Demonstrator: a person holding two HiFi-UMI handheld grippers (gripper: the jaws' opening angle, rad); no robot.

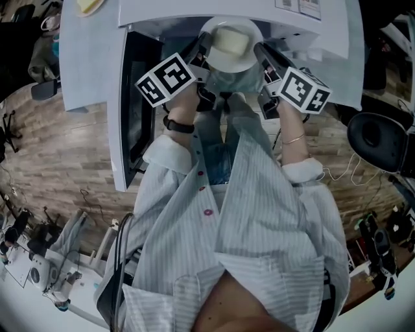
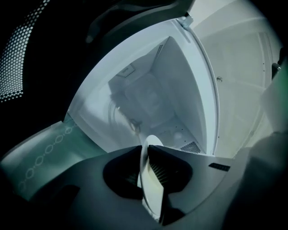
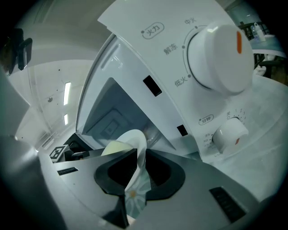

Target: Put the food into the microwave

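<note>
A white plate (image 1: 218, 63) carrying a pale yellow block of food (image 1: 228, 40) is held at the mouth of the white microwave (image 1: 194, 13). My left gripper (image 1: 203, 41) grips its left rim and my right gripper (image 1: 260, 50) grips its right rim. In the left gripper view the plate's edge (image 2: 150, 179) runs between the jaws of the left gripper (image 2: 146, 148), with the lit oven cavity (image 2: 148, 99) straight ahead. In the right gripper view the right gripper (image 3: 140, 155) is shut on the plate (image 3: 135, 139), whose flowered underside shows, and the food (image 3: 114, 148) lies behind the jaw.
The microwave door (image 1: 133, 110) hangs open to the left; its dotted window (image 2: 18, 67) fills the left gripper view's corner. A large dial (image 3: 218, 54) and a smaller one (image 3: 229, 132) sit on the panel right of the opening. A patterned teal cloth (image 2: 40, 152) lies below.
</note>
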